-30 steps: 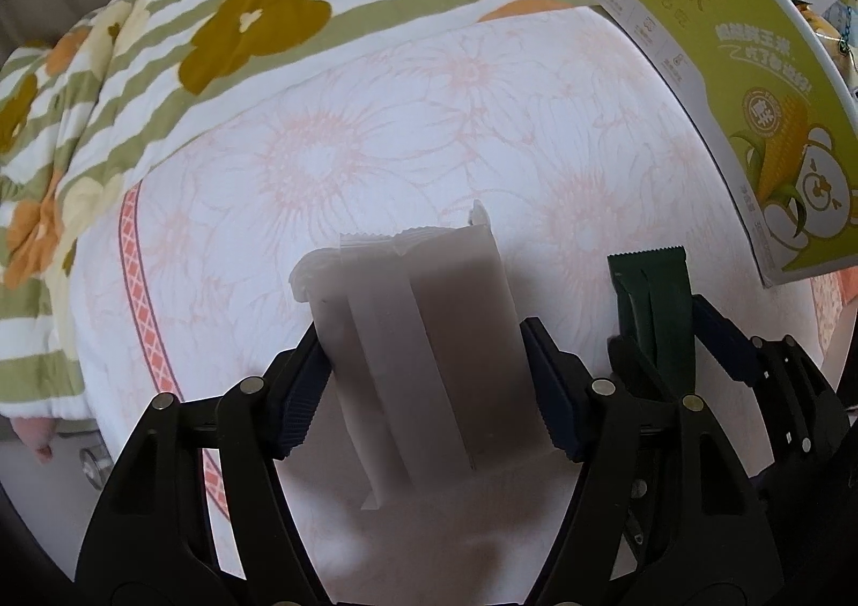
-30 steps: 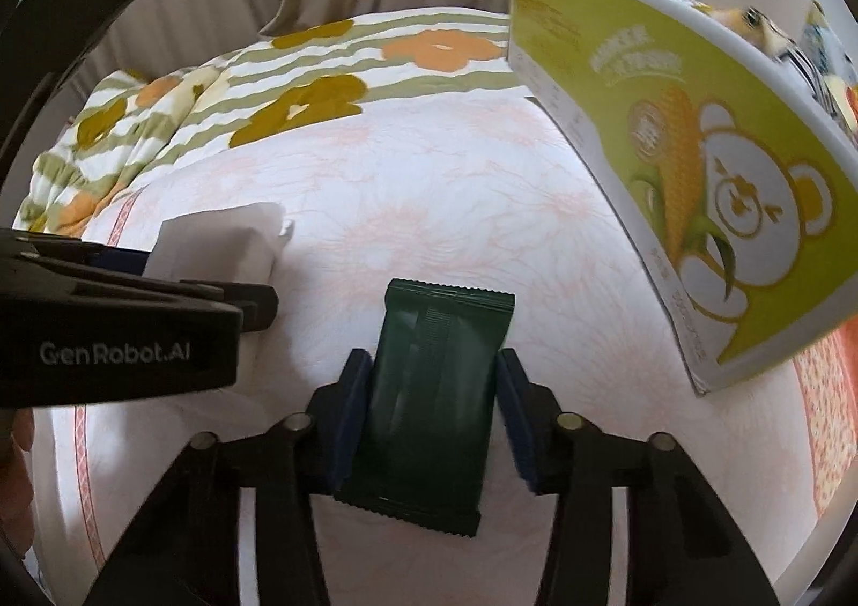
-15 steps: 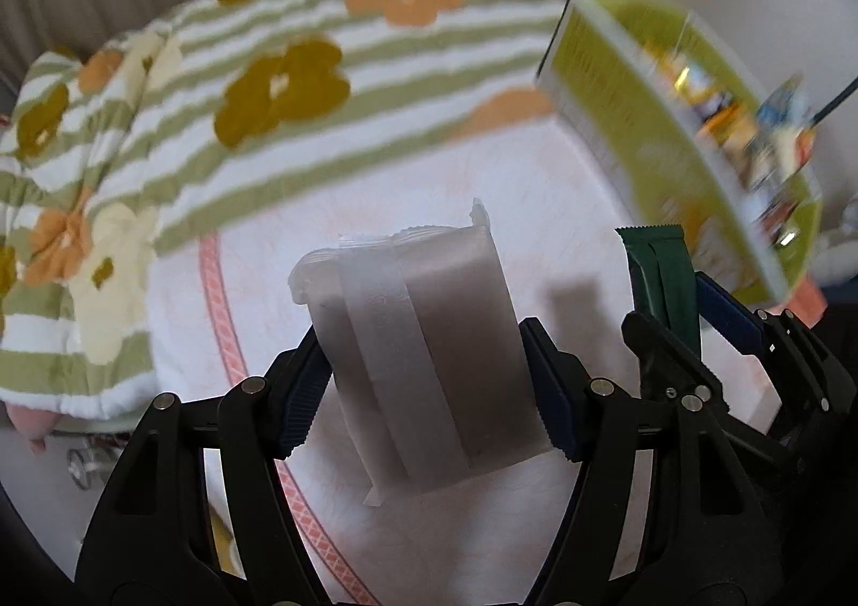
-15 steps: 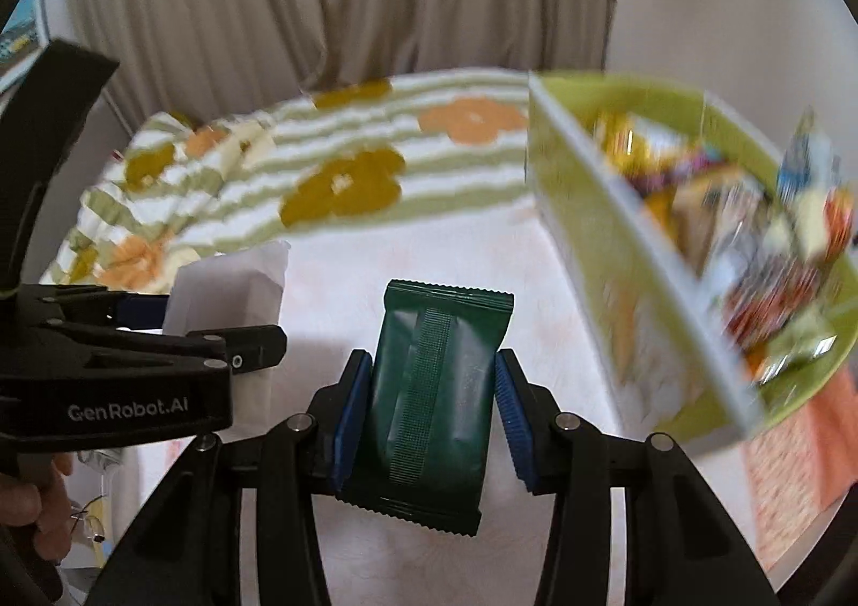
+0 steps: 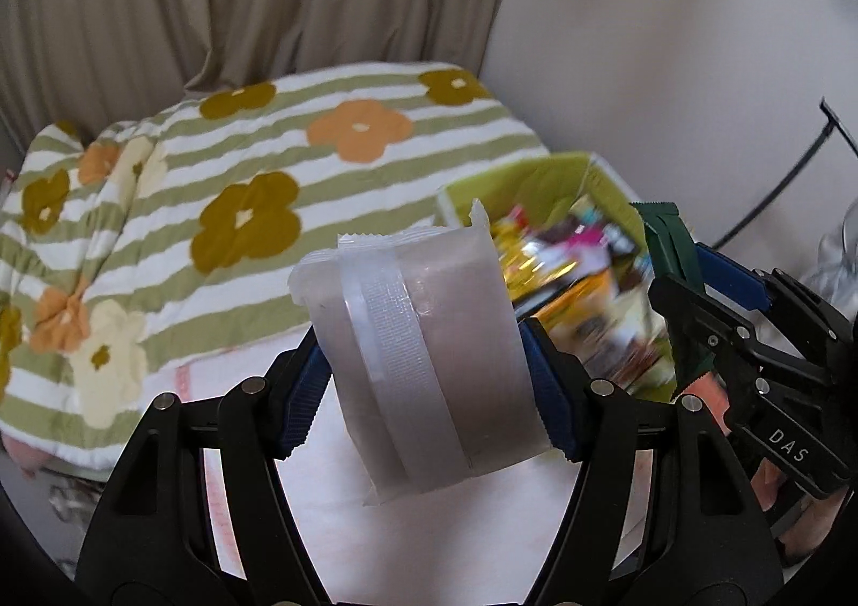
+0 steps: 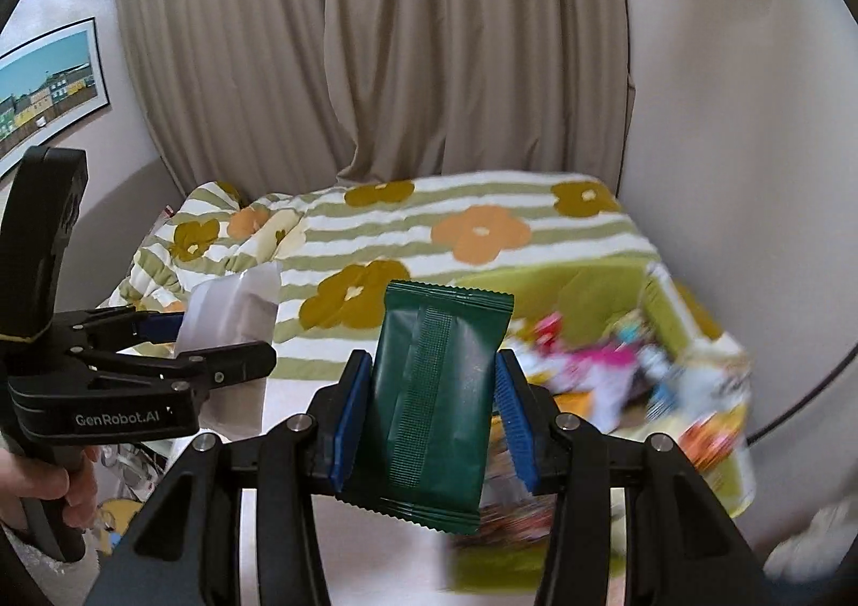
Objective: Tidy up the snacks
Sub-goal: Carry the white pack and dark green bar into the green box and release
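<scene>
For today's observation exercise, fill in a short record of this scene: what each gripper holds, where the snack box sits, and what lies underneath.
left gripper: shut on a pale grey snack packet
right gripper: shut on a dark green snack packet
snack box: green, open, full of mixed snacks, to the right of both grippers
surface: bed with a striped flowered blanket
background: beige curtain

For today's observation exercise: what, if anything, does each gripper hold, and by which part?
Left gripper clamps a translucent white snack packet across its side edges, low down. Right gripper clamps a dark green snack packet likewise.
</scene>
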A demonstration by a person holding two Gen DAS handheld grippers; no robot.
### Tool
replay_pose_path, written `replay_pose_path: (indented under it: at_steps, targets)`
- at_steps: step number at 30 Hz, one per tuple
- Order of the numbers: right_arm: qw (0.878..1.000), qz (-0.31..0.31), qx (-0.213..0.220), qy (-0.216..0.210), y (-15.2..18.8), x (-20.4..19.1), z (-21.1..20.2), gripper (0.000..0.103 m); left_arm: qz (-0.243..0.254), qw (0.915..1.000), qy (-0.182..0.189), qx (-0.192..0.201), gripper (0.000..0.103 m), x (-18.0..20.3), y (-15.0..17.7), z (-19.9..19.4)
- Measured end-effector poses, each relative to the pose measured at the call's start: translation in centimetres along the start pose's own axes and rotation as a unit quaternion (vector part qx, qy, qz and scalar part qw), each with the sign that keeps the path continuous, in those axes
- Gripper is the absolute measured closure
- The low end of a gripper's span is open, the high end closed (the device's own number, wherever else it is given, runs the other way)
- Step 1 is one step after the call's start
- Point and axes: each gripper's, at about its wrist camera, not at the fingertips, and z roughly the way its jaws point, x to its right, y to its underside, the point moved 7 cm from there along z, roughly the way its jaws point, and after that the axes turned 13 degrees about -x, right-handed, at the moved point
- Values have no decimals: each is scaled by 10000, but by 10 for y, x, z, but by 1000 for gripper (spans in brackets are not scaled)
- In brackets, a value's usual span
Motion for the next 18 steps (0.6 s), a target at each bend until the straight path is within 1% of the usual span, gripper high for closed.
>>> replay_pose_path:
  at_steps: [4, 8, 12, 14, 15, 16, 17, 18]
  targets:
    - [9995, -279, 28, -129, -17, 48, -11, 61, -226, 9996, 190, 40, 38, 48, -22, 16]
    - [9985, -505, -93, -186, -23, 85, -11, 61, -425, 9986, 278, -128, 38, 89, -35, 45]
    - [9976, -548, -273, -315, -24, 113, -4, 61, -386, 9981, 217, -420, 38, 123, -36, 73]
    - [9973, -492, -349, -409, -22, 124, -1, 61, -361, 9975, 86, -594, 37, 133, -33, 84]
    - [9972, -451, -389, -451, -20, 128, 1, 61, -358, 9976, 24, -599, 37, 137, -32, 87]
    - [9972, -426, -396, -478, -21, 132, 2, 61, -341, 9978, -44, -574, 30, 139, -31, 88]
    - [9971, -398, -417, -505, -20, 136, 3, 61, -308, 9978, -149, -564, 13, 140, -31, 89]
    - [9970, -366, -442, -523, -19, 137, 4, 61, -267, 9977, -317, -533, 5, 139, -29, 88]
